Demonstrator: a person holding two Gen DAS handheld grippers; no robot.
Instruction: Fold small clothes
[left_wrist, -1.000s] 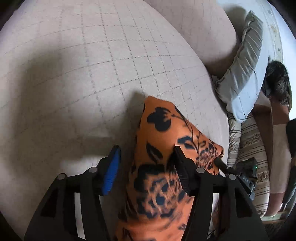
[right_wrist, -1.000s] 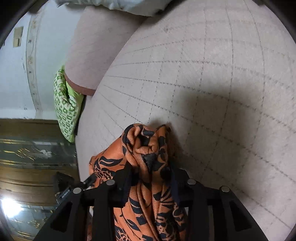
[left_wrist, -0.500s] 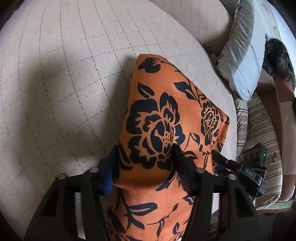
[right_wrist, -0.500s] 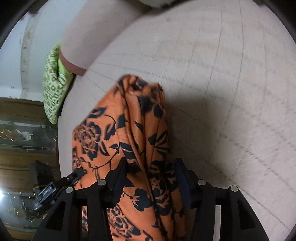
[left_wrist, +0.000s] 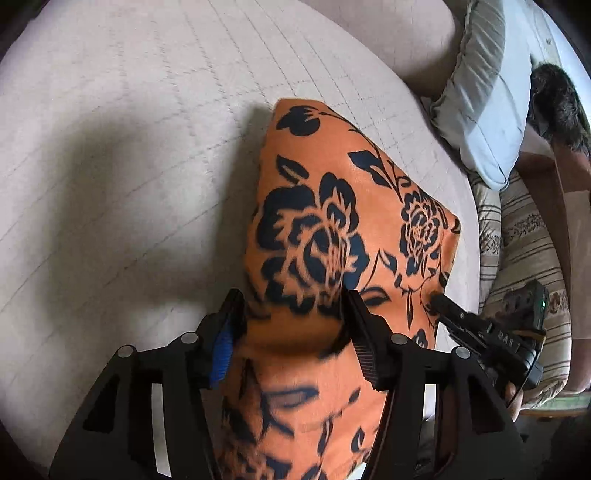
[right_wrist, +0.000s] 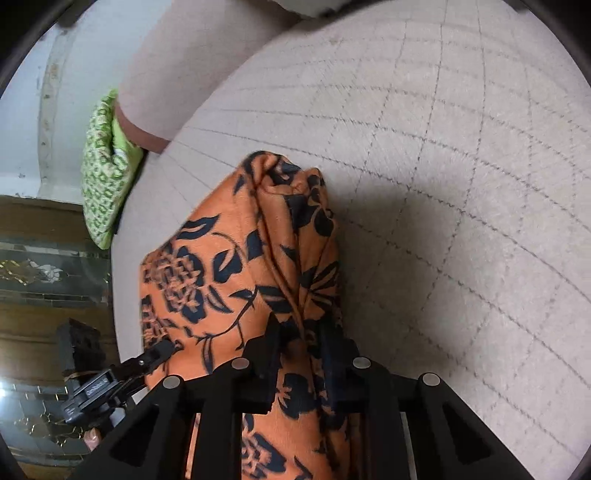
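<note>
An orange cloth with black flowers hangs over the beige quilted cushion, spread between both grippers. In the left wrist view my left gripper has a wide fold of it filling its jaws, which are opening a little; both pads touch the fabric. My right gripper is closing, its narrow jaws pinching a bunched edge of the cloth. The right gripper's fingertip shows at the cloth's right edge. The left gripper's tip shows at the cloth's left edge in the right wrist view.
A pale blue-grey pillow and a dark furry thing lie at the far right, with a striped cushion below them. A green patterned cushion sits at the cushion's left end beside a wooden glass-fronted cabinet.
The cloth went from a small bunch to a wide spread panel between the grippers. Its fold now fills the left jaws, which earlier stood partly bare. The right jaws narrowed onto the bunched edge.
</note>
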